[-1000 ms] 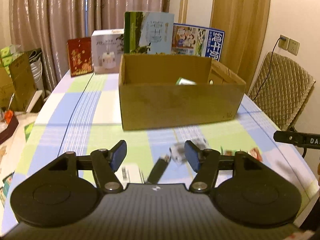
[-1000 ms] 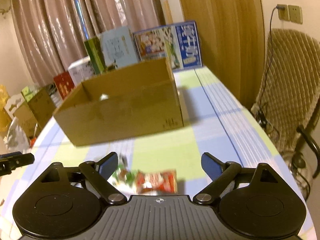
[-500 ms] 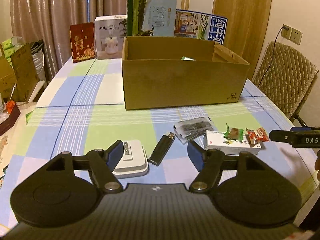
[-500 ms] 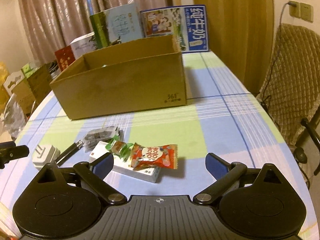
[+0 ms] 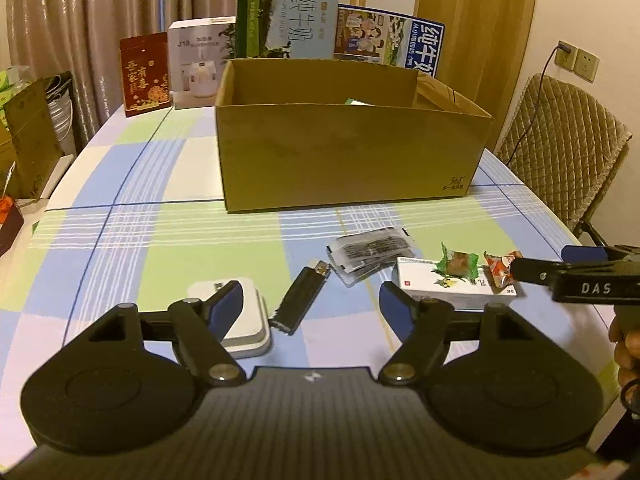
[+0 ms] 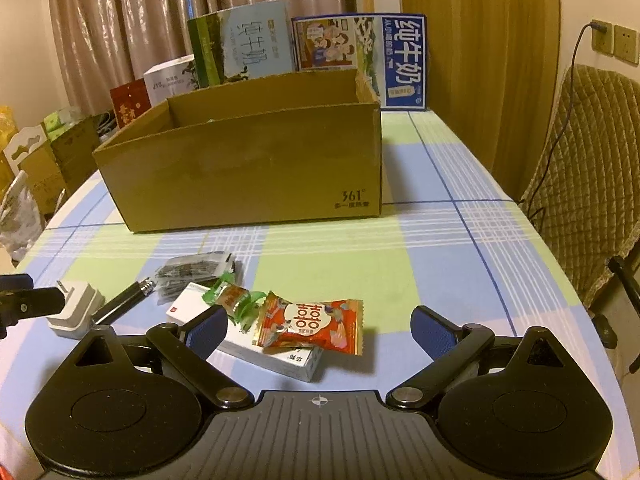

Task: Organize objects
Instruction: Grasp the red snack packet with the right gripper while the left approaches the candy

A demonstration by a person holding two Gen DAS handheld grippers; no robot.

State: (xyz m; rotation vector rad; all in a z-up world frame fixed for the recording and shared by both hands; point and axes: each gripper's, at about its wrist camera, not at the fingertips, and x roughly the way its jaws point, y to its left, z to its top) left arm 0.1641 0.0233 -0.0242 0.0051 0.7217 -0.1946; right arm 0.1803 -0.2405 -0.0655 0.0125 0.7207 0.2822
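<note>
Both tools are released: the left tool [image 5: 310, 300] is above the black lighter [image 5: 301, 297], the right tool [image 6: 320, 328] above the red snack packet [image 6: 311, 322] on the table [image 6: 440, 248].

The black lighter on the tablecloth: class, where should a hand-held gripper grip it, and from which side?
Grip the black lighter mid-body across its narrow width, coming from above. It lies flat and slanted, metal cap toward the cardboard box, its long sides clear of neighbours.
</note>
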